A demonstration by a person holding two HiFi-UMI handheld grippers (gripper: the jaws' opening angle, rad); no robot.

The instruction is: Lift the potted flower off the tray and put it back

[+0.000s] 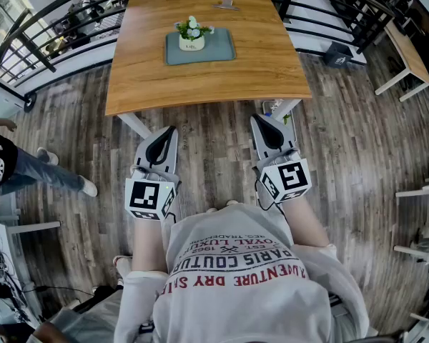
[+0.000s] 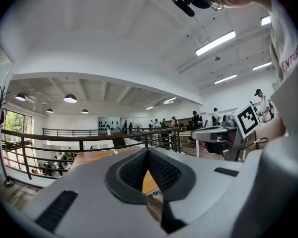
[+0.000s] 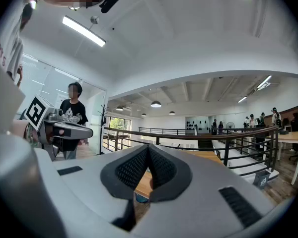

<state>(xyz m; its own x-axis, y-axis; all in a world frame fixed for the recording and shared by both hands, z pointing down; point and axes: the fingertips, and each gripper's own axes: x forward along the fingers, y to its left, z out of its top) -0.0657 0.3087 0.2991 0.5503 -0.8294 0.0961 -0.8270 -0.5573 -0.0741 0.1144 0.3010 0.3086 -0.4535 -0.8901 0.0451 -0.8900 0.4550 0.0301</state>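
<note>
The potted flower (image 1: 191, 34), a white pot with small white blooms and green leaves, stands on a grey-blue tray (image 1: 222, 48) in the middle of a wooden table (image 1: 200, 81). Both grippers hang well short of the table's near edge, close to the person's body. My left gripper (image 1: 169, 130) (image 2: 148, 151) points toward the table with its dark pads meeting at the tip and nothing between them. My right gripper (image 1: 258, 118) (image 3: 149, 148) is likewise shut and empty. Neither gripper view shows the pot; only a sliver of tabletop shows past the jaws.
A metal clip (image 1: 227, 6) lies at the table's far edge. Black railings (image 1: 50, 27) run behind and beside the table. A person (image 1: 14, 166) stands at the left. Another table (image 1: 407, 48) and a white chair (image 1: 422, 213) are at the right, over wood floor.
</note>
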